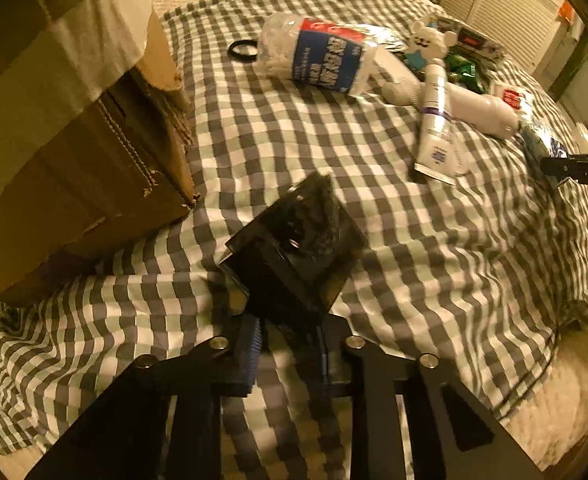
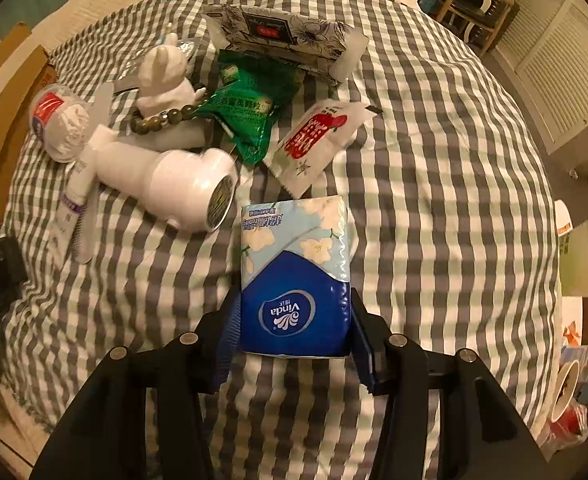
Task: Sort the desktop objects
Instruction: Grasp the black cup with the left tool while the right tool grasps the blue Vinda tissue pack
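Tissue pack sits clamped in my half-open right claw, while my narrowed left claw pinches a black box.

A grey-and-white checked cloth covers the bench. The blue tissue pack with white flowers on pale blue bears a white-and-blue logo. The crumpled green foil packet has white print. The white sachet with a red label lies on the checks. The brown cardboard box is plain. The glossy black box is unpatterned. The white tube with a purple band has blue print.
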A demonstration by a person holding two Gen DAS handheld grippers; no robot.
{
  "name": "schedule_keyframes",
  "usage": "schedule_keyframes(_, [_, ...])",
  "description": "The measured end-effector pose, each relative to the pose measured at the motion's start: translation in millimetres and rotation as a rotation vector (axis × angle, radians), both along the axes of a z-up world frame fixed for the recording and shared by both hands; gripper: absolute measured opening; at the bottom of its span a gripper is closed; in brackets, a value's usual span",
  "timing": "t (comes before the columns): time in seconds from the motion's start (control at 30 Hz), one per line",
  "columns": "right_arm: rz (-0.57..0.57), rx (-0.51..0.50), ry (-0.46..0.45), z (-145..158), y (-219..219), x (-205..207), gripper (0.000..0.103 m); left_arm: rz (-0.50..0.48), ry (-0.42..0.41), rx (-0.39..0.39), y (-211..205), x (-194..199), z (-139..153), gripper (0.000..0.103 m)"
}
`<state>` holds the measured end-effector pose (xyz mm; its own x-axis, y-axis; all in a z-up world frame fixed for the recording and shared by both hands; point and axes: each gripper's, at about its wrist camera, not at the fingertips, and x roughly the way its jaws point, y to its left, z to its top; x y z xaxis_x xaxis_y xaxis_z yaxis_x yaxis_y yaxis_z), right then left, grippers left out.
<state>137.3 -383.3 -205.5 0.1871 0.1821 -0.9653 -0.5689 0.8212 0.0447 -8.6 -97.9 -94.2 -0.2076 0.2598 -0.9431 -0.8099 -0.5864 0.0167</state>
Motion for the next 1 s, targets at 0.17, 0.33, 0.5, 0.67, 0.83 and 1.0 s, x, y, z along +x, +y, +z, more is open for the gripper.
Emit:
schedule_keyframes(0.17, [0.008, 0.016, -0.008, 17, -12, -12, 0.048, -0.019, 0.018, 0.015, 0, 12, 15, 0.015])
schedule_keyframes(0.33, [0.000, 0.040, -0.021, 32, -18, -25, 0.048, -0.019, 0.033, 0.031, -2, 14, 24, 0.015])
schedule_keyframes(0.5, [-0.014, 0.063, -0.002, 40, -12, -26, 0.048, 0.001, 0.011, 0.043, 12, -7, 20, 0.018])
schedule_keyframes(0.67, [-0.015, 0.080, 0.020, 30, -10, -19, 0.048, 0.015, -0.013, 0.052, 27, -17, 14, 0.056])
schedule_keyframes(0.83, [-0.003, 0.099, 0.052, 19, -2, -18, 0.048, 0.023, -0.018, 0.061, 47, -26, 7, 0.056])
schedule_keyframes(1.0, [0.024, 0.098, 0.064, 11, 4, -19, 0.048, 0.056, -0.076, 0.075, 51, -38, -1, 0.032])
